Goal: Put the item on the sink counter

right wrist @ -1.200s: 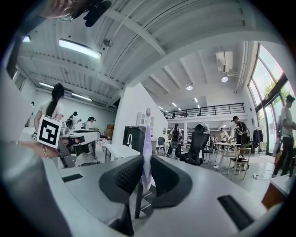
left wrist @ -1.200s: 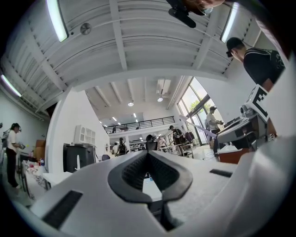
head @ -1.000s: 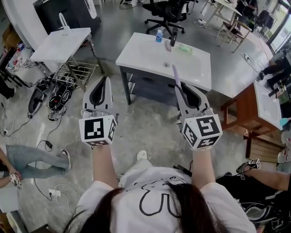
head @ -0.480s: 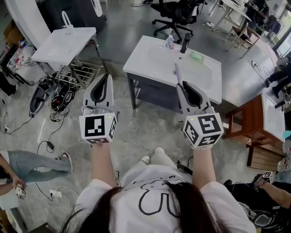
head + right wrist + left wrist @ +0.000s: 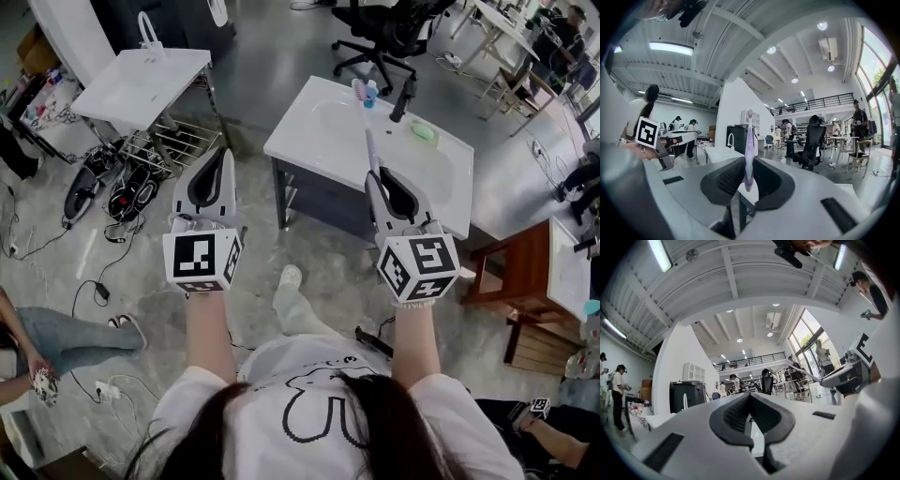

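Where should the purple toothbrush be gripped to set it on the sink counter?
Hold the purple toothbrush by its lower handle, pinched from both sides, as the right hand-held gripper does: the slim straight shaft fits between its jaws and the free end points ahead toward the sink counter.

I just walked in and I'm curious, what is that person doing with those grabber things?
A person holds a gripper in each hand. The right gripper clamps a purple toothbrush; the left gripper is shut and empty. The white sink counter lies just ahead, and the toothbrush is not on it yet.
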Available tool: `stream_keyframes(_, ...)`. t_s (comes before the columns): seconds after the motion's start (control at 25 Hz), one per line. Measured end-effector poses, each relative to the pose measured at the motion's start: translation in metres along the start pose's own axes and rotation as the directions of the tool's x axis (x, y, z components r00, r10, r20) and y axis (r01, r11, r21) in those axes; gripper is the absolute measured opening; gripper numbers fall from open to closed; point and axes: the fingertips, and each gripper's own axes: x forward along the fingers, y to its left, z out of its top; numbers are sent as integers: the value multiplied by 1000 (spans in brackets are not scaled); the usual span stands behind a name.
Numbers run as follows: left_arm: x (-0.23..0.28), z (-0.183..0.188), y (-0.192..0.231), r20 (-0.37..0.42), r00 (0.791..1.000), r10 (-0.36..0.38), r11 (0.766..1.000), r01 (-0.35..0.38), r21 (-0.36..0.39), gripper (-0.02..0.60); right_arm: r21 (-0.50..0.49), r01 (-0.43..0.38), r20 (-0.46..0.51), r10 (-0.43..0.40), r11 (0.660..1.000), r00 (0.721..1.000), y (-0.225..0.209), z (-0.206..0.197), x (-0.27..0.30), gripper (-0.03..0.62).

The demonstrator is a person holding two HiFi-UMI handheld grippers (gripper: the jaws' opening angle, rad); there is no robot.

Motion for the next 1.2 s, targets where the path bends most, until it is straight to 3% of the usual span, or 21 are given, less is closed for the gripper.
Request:
stream_keyframes(0.16,24,-12,16,-16,1000,13,1000,-13,24,8,16,-9,1,9,1000,1000,-6,-5,35,78)
stream_keyframes(0.52,112,-44,55,-38,999,-38,999,38,19,8,78,32,-18,-31,996,999,-33,-16,125,78)
stream_keyframes(0.84,201,-70,91,-58,995,-83,997,83,-7,8,115,73,-48,-68,991,997,-64,-18,210,78)
stream_keyframes(1.2,255,-99,112,-104,990,-97,995,94,-35,8,156,72,-117,-54,985,992,-79,-36,273,78)
